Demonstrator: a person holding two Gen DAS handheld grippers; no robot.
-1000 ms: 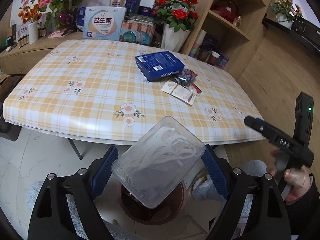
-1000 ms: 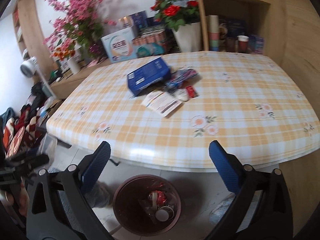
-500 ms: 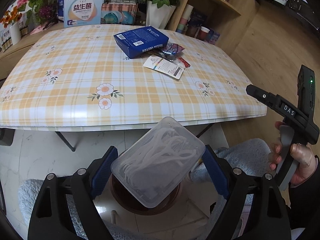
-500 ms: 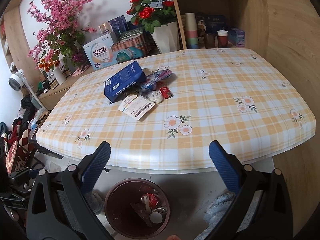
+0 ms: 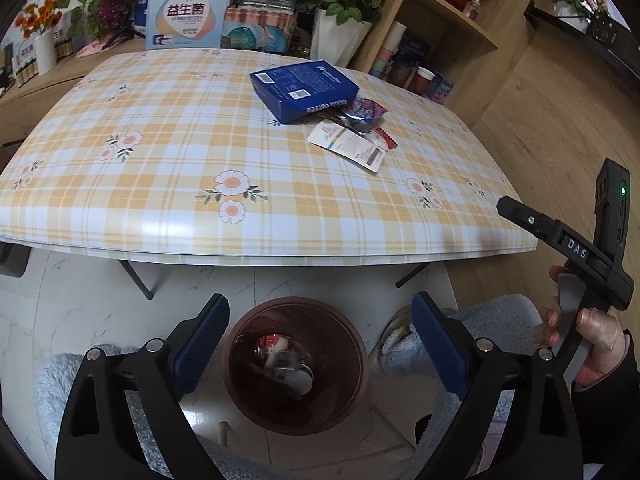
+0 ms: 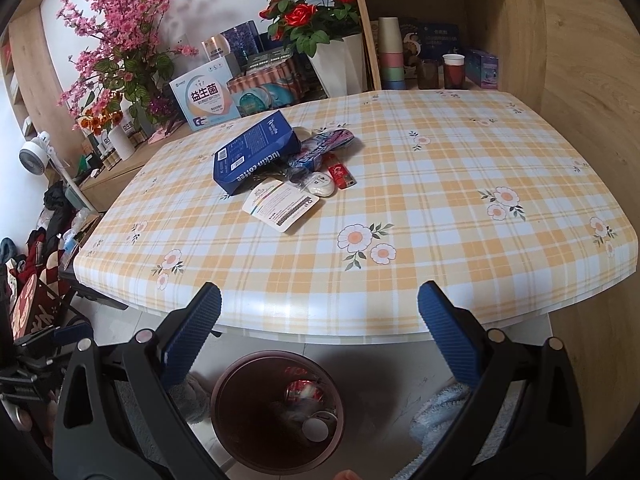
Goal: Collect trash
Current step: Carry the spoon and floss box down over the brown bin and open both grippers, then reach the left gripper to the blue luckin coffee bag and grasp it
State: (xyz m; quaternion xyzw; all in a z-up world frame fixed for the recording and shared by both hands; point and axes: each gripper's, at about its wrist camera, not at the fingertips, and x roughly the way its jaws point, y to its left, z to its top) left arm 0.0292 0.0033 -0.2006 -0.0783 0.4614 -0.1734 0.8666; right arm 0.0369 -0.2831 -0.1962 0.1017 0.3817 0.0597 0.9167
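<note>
My left gripper [image 5: 320, 340] is open and empty, right above the brown trash bin [image 5: 352, 396] on the floor. The bin holds a red can and other pieces; the clear plastic box shows faintly inside. My right gripper [image 6: 320, 328] is open and empty above the same bin [image 6: 224, 420], at the table's front edge. On the checked table [image 6: 440, 200] lie a blue coffee box [image 6: 256, 152], a white card packet [image 6: 280, 204], a shiny wrapper [image 6: 324, 148], a small white round piece [image 6: 320, 186] and a red sachet [image 6: 342, 176]. They also show in the left wrist view, the box [image 5: 304, 88] and packet [image 5: 348, 146].
Flower vases, boxes and cups stand behind the table and on wooden shelves [image 6: 432, 56]. The hand with the right gripper's handle [image 5: 580, 272] is at the right. Folding table legs [image 5: 136, 280] stand beside the bin. Fluffy slippers [image 5: 480, 328] are by the bin.
My left gripper opened and the clear plastic box dropped out of it into the bin. Both grippers rose a little toward the table edge.
</note>
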